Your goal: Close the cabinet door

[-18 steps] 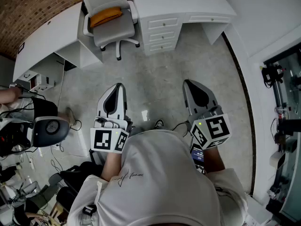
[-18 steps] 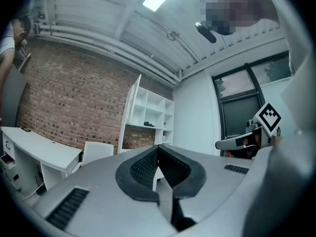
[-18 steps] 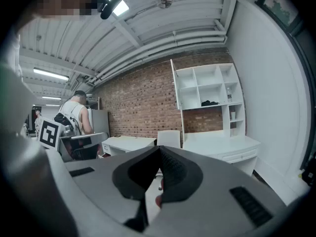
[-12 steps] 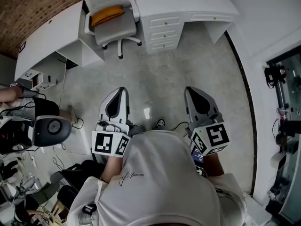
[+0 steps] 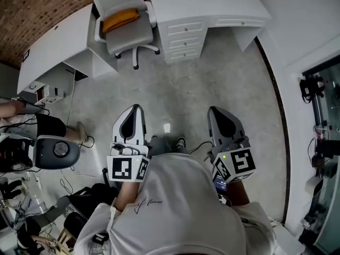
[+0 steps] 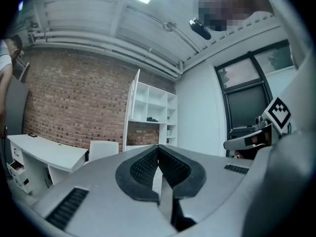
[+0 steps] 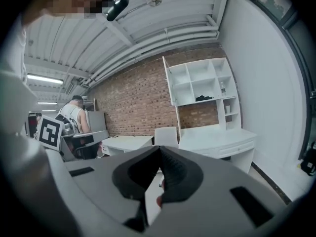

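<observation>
Person is holding the left gripper (image 5: 133,113) and the right gripper (image 5: 218,116) over the grey floor, both pairs of fingers are resting together on nothing, cabinet door (image 7: 168,83) is standing open at the left of the far white shelf cabinet (image 7: 202,80), above the desk (image 7: 217,137), well apart from both grippers

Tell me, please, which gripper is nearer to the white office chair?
Left. The chair stands almost straight ahead of the left gripper; the right gripper is off to the chair's right, farther away.
</observation>
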Tool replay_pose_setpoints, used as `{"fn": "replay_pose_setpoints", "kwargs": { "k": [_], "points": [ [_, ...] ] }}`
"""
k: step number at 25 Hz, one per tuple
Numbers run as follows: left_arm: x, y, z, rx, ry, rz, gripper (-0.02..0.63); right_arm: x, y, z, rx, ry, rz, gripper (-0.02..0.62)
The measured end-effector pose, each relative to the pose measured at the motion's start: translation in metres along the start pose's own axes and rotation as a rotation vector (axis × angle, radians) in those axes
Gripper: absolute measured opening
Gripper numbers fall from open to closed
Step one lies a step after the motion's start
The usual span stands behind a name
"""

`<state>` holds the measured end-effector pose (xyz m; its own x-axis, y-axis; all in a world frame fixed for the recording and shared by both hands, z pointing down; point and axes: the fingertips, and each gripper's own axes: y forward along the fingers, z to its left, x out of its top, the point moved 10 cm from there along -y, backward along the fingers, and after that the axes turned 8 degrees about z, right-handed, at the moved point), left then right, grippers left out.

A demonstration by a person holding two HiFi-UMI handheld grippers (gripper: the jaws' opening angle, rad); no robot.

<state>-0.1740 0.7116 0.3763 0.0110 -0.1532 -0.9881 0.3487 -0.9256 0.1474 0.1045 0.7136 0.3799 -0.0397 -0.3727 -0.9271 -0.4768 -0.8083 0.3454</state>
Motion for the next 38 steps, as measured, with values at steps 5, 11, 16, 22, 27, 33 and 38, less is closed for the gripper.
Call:
{"fn": "replay_pose_setpoints", "kwargs": {
  "k": [5, 11, 16, 22, 27, 33, 38],
  "points": [
    [0.005, 0.016, 0.009, 0.008, -0.001, 0.004, 0.017, 0.008, 0.019, -0.003, 0.021, -0.001, -0.002, 0.024],
    [0.009, 0.058, 0.043, 0.022, -0.028, -0.013, 0.017, 0.035, 0.074, -0.003, 0.07, -0.041, -0.013, 0.025],
    [0.02, 0.107, 0.073, 0.011, -0.039, -0.027, 0.017, 0.065, 0.126, -0.013, 0.076, -0.08, -0.006, 0.025],
    [0.04, 0.17, 0.119, -0.019, -0.03, -0.021, 0.017, 0.104, 0.199, -0.02, 0.083, -0.097, 0.0, 0.026],
    [0.065, 0.221, 0.163, -0.047, 0.0, -0.04, 0.017, 0.143, 0.258, -0.023, 0.08, -0.12, -0.023, 0.026],
    [0.089, 0.275, 0.207, -0.082, 0.017, -0.071, 0.017, 0.183, 0.322, -0.027, 0.064, -0.132, -0.064, 0.028],
    [0.103, 0.307, 0.238, -0.108, 0.028, -0.086, 0.017, 0.208, 0.363, -0.027, 0.042, -0.142, -0.095, 0.028]
  ]
}}
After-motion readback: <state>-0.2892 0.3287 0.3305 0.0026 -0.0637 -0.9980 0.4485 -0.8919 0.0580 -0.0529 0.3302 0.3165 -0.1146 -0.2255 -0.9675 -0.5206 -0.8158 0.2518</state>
